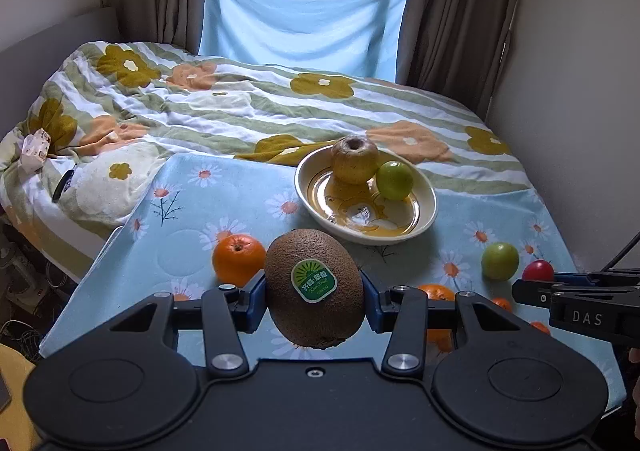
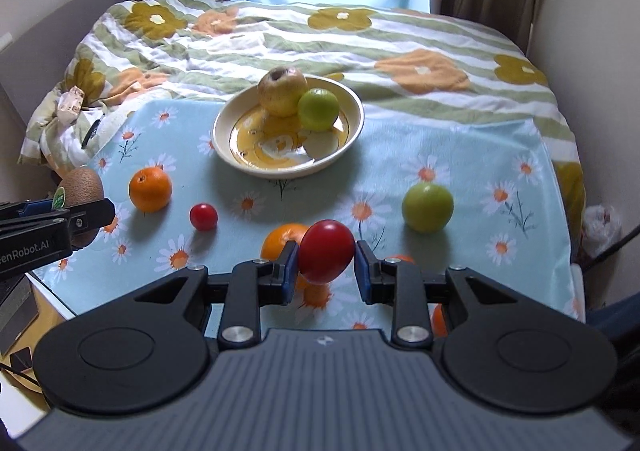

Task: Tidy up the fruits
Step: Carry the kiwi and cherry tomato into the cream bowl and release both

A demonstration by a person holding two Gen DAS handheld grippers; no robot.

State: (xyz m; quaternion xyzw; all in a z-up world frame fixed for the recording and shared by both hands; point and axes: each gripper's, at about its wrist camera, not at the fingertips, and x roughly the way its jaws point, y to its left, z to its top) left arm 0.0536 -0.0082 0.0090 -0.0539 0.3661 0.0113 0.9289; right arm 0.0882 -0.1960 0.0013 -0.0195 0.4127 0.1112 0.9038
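My left gripper [image 1: 314, 299] is shut on a brown kiwi [image 1: 314, 287] with a green sticker, held above the daisy-print cloth [image 1: 188, 219]. My right gripper [image 2: 326, 265] is shut on a red tomato [image 2: 326, 251], also lifted off the cloth. The cream plate [image 1: 428, 211] [image 2: 352, 99] holds a yellowish apple [image 1: 354, 163] [image 2: 282, 91] and a small green fruit [image 1: 394, 180] [image 2: 319, 108]. Loose on the cloth lie an orange [image 1: 238, 259] [image 2: 150, 189], a green fruit [image 1: 500, 261] [image 2: 427, 207], a small red tomato [image 2: 203, 216] and another orange [image 2: 282, 241] behind the held tomato.
The cloth covers a small table set against a bed with a flowered quilt [image 1: 224, 107]. A wall [image 1: 580, 111] runs close on the right. Curtains and a blue sheet [image 1: 304, 15] hang at the window behind. Clutter and cables lie on the floor at the left.
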